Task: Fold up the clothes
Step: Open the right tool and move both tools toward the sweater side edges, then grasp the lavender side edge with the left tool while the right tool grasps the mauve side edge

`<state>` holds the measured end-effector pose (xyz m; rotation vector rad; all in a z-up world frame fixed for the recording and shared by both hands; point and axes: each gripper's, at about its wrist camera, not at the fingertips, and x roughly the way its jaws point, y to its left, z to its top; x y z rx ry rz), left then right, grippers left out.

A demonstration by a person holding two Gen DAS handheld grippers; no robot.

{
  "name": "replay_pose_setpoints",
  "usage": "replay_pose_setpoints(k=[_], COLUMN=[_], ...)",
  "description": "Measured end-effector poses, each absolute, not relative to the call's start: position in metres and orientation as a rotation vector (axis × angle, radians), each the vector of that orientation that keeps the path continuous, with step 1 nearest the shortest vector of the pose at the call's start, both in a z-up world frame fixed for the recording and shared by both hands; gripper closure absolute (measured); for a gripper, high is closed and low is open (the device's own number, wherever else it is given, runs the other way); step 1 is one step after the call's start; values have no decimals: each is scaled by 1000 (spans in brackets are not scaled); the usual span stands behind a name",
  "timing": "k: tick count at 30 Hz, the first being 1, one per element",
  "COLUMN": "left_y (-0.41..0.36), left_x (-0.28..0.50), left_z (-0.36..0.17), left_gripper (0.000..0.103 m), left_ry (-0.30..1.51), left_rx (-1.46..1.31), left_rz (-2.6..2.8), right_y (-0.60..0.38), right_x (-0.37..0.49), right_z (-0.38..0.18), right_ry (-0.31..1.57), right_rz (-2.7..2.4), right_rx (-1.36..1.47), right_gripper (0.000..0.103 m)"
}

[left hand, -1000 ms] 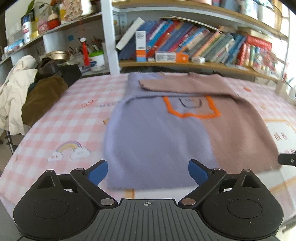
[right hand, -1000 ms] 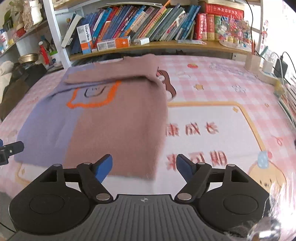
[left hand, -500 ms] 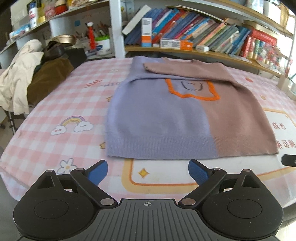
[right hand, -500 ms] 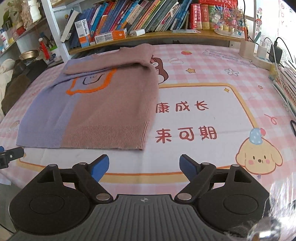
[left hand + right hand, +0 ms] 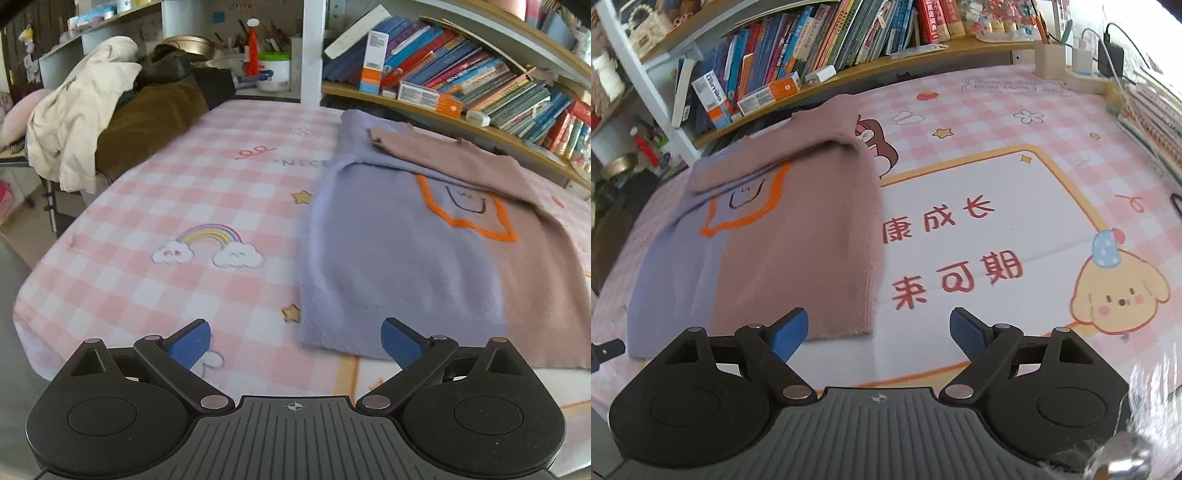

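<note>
Sweater hem, the near edge of the fuzzy lilac-and-mauve knitted sweater [image 5: 402, 266], now lies right in front of both tools, where half a second ago a strip of bare cloth separated them. The left gripper [image 5: 295, 341] has its blue pads wide apart and empty, with the lilac corner of the hem reaching between them; it has slid sideways, bringing the rainbow print [image 5: 208, 245] into the middle of its view. The right gripper [image 5: 879, 328] has its jaws spread with nothing pinched, the mauve corner just ahead. The sweater lies flat on the pink checked tablecloth [image 5: 1052, 122], 1 sleeve folded across the chest. Both tools look lined up to pinch the hem corners for the next fold.
</note>
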<state>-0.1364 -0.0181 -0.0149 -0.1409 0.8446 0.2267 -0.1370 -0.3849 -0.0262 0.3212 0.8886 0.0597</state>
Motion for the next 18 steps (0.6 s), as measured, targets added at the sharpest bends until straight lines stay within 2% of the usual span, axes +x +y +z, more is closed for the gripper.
replay_pose_setpoints(k=[2, 4, 5, 6, 7, 9, 18], left_y=[-13, -9, -8, -7, -6, -2, 4], left_x=[-133, -129, -126, -124, -122, -116, -94], left_z=[-15, -16, -17, -18, -19, -23, -35], left_gripper=[5, 16, 20, 31, 43, 55, 57], left_ry=[835, 829, 830, 834, 838, 852, 882], left_rx=[-145, -155, -155, -149, -144, -143, -173], left_rz=[211, 181, 171, 167, 165, 165, 112], right_y=[-383, -381, -380, -379, -378, -375, -367], right_x=[-132, -128, -126, -124, -122, -117, -103], right_z=[-28, -29, -30, -30, -30, -32, -39], right_ry=[892, 893, 891, 888, 887, 886, 905], right_rz=[57, 50, 46, 42, 34, 14, -17], right_rx=[339, 345, 343, 339, 330, 310, 267], right_gripper=[23, 25, 31, 35, 43, 49, 64])
